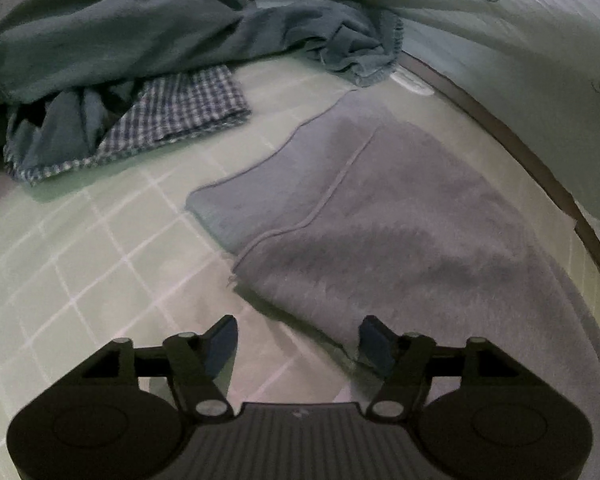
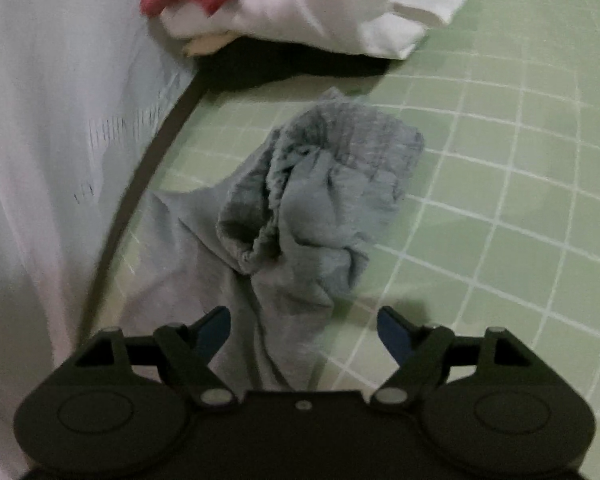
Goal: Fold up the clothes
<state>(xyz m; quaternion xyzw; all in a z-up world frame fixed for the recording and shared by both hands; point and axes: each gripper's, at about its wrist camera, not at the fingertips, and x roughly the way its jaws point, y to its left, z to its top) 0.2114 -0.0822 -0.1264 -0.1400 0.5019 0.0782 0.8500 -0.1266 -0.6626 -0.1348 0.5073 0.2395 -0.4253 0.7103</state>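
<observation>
Green grid mat (image 2: pixel 500 208), left gripper (image 1: pixel 298 340) wide apart over grey garment (image 1: pixel 380 216), right gripper (image 2: pixel 304 330) wide apart, empty

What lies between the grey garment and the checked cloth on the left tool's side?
Only bare green grid mat; left wrist view shows the grey garment and checked cloth apart.

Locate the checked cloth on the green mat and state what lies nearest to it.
In the left wrist view the checked cloth lies upper left on the green mat, tucked under the crumpled blue-grey garment, left of the grey towel.

Grey garment (image 2: pixel 300 208), green gridded mat (image 2: pixel 500 200)
</observation>
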